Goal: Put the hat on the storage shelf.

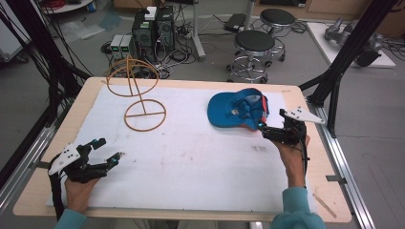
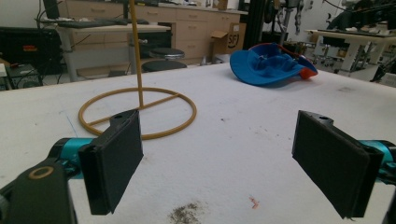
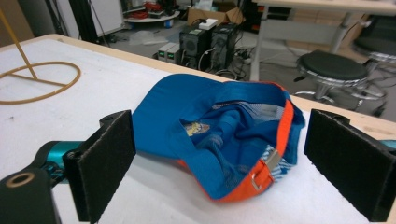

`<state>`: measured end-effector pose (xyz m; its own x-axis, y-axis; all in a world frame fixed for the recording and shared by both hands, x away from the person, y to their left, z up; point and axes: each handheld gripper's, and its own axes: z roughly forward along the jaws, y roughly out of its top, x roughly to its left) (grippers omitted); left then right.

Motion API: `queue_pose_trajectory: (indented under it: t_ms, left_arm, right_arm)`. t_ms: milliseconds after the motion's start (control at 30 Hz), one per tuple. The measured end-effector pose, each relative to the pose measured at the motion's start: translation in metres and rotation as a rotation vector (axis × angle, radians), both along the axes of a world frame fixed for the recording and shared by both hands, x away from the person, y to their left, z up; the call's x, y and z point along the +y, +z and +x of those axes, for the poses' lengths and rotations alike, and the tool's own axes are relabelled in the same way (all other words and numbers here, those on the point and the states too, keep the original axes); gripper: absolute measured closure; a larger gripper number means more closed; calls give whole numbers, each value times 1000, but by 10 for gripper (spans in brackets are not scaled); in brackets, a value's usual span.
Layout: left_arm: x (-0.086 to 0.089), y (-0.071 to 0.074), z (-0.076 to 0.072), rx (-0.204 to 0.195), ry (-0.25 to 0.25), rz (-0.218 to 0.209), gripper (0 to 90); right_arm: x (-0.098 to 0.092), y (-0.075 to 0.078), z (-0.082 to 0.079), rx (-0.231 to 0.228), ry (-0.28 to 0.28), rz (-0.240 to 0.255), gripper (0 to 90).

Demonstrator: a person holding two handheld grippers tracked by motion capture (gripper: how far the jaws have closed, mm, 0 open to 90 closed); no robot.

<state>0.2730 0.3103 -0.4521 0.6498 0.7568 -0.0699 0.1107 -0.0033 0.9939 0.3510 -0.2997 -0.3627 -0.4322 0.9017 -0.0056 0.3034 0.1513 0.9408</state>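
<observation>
A white mat (image 1: 191, 157) covers most of the wooden table (image 1: 62, 129), leaving a bare wood border on every side. In the high view, a blue baseball cap (image 1: 236, 109) lies upside down at about 1 o'clock from the mat's centre, its brim toward 9 o'clock and its orange back strap toward the right edge. A yellow wire hat stand (image 1: 138, 93) sits at about 11 o'clock, its ring base flat on the mat and its upper hoop reaching past the far table edge. The two are well apart, with bare mat between them.

The right gripper (image 1: 264, 129) is held near the right side of the mat, just beside the cap's near rim at roughly 3 o'clock from centre. Its jaws stand spread wide; in the right gripper view (image 3: 219, 163) they flank the cap's orange strap and metal buckle (image 3: 266, 165) without touching, nothing clasped. The cap's hollow blue inside faces up.

The left gripper (image 1: 107, 151) hovers near the mat's left edge at about 8 o'clock, jaws parted and empty. In the left gripper view (image 2: 217, 158) a broad stretch of mat opens ahead of it, with the stand's ring base (image 2: 137, 112) off toward 11 o'clock and the cap (image 2: 271, 65) far off at 1 o'clock. A small dark smudge (image 2: 187, 213) marks the mat just below the jaws.

The centre and near half of the mat lie open. Beyond the far edge stand black stools (image 1: 253, 52) and computer towers (image 1: 153, 28) on the floor.
</observation>
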Motion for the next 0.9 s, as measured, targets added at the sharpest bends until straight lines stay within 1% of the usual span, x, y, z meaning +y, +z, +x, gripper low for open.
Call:
queue_pose_trajectory:
  t_ms: [33, 100, 133, 200, 267, 300, 333, 400, 433, 467, 500, 533, 567, 600, 700, 767, 800, 833, 867, 900]
  left_arm:
    - [0, 0, 0, -1, 0, 0, 165]
    - [0, 0, 0, -1, 0, 0, 165]
    - [0, 0, 0, 0, -1, 2, 165]
    - [0, 0, 0, 0, -1, 3, 165]
    - [0, 0, 0, -1, -1, 5, 165]
    - [0, 0, 0, -2, -1, 5, 165]
    - [0, 0, 0, -3, -1, 6, 165]
    - [0, 0, 0, -4, 0, 5, 165]
    - [0, 0, 0, -3, -1, 6, 165]
    - [0, 0, 0, -3, 0, 5, 165]
    - [0, 0, 0, -3, 0, 5, 165]
    - [0, 0, 0, -3, -1, 6, 165]
    - [0, 0, 0, -1, -2, 5, 165]
    - [-1, 0, 0, -3, -1, 5, 165]
    - [-1, 0, 0, -3, -1, 6, 165]
    - [-1, 0, 0, -3, -1, 6, 165]
    - [-1, 0, 0, -3, -1, 7, 165]
    - [-1, 0, 0, -3, -1, 7, 165]
    - [-1, 0, 0, -3, -1, 6, 165]
    - [-1, 0, 0, -3, -1, 6, 165]
  right_arm:
    - [0, 1, 5, 14, 1, 4, 79]
    - [0, 3, 15, 46, -13, -8, 78]
    - [0, 5, 19, 38, -18, -11, 79]
    - [0, 8, 27, 54, -25, 10, 79]
    - [-1, 11, 36, 67, -41, 10, 79]
    - [-2, 12, 41, 77, -44, 5, 79]
    - [-3, 15, 47, 100, -47, 1, 79]
    - [-4, 20, 57, 120, -52, -11, 79]
    - [-4, 23, 62, 128, -55, -4, 79]
    - [-4, 25, 66, 143, -49, 8, 79]
    - [-4, 25, 66, 143, -49, 8, 79]
    - [-4, 29, 75, 157, -40, -3, 79]
    - [-4, 29, 78, 159, -41, -1, 79]
    - [-4, 30, 82, 172, -41, -1, 79]
    - [-4, 29, 93, 197, -47, -39, 80]
    - [-5, 26, 98, 198, -65, -22, 85]
    - [-6, 23, 100, 214, -78, -20, 97]
    - [-6, 19, 103, 236, -86, -33, 111]
    - [-6, 16, 105, 257, -99, -60, 138]
    - [-4, 12, 106, 273, -121, -98, 147]
